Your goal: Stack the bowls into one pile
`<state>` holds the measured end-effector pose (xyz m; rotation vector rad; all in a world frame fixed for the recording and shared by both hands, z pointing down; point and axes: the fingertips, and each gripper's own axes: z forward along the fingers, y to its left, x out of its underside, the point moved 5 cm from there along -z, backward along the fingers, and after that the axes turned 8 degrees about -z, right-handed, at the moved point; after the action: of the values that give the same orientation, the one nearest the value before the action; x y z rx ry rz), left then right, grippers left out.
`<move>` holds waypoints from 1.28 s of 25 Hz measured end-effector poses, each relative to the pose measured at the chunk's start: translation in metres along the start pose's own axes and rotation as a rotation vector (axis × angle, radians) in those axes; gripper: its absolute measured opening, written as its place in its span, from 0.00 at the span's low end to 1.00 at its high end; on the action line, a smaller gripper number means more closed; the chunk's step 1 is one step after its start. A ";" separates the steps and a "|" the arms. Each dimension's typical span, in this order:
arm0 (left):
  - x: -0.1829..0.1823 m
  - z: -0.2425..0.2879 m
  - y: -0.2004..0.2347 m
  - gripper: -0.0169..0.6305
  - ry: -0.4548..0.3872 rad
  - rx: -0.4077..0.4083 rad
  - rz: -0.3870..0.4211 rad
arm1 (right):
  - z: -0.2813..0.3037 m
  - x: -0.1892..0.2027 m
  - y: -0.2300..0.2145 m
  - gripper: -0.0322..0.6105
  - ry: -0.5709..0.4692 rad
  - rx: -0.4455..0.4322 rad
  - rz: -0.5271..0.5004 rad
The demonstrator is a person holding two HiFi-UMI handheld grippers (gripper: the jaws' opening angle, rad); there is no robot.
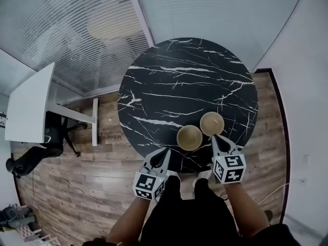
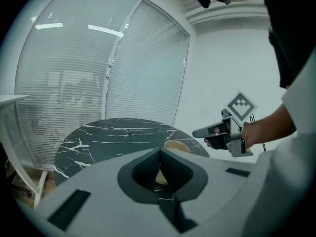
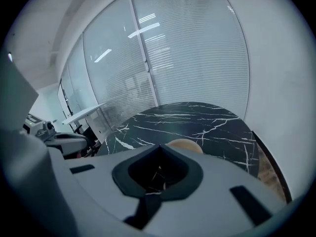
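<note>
Two tan bowls are sitting upright and unstacked near the near right edge of the round black marble table (image 1: 169, 81). The nearer bowl (image 1: 189, 137) is lying just left of the farther bowl (image 1: 211, 123). Their rims are just beside each other, and I cannot tell whether they are touching. The left gripper (image 1: 166, 151) is hovering over the table's near edge, just left of the nearer bowl, its jaws meeting at the tips with nothing between them. The right gripper (image 1: 214, 137) is pointing at the farther bowl from the near side, close to its near rim, its jaws closed together and empty. A white desk (image 1: 28, 104) and a black office chair (image 1: 51, 137) are standing on the wooden floor (image 1: 102, 163) at the left, beside a glass wall (image 1: 77, 35) with blinds.
</note>
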<state>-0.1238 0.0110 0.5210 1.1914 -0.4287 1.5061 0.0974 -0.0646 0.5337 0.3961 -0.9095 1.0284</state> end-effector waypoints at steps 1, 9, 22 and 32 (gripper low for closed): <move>-0.001 0.002 -0.003 0.05 0.004 0.010 0.008 | -0.004 0.000 -0.002 0.07 -0.005 0.007 0.002; -0.003 0.027 -0.019 0.05 0.020 0.074 0.025 | -0.015 0.009 -0.021 0.07 -0.004 0.055 0.028; -0.004 0.042 -0.027 0.05 0.029 0.083 0.010 | 0.002 0.024 -0.041 0.07 0.034 0.095 0.096; -0.005 0.057 -0.014 0.05 0.053 0.068 0.007 | 0.025 0.044 -0.069 0.12 0.088 0.133 0.182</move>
<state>-0.0869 -0.0322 0.5369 1.2010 -0.3490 1.5648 0.1545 -0.0901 0.5917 0.3809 -0.8112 1.2689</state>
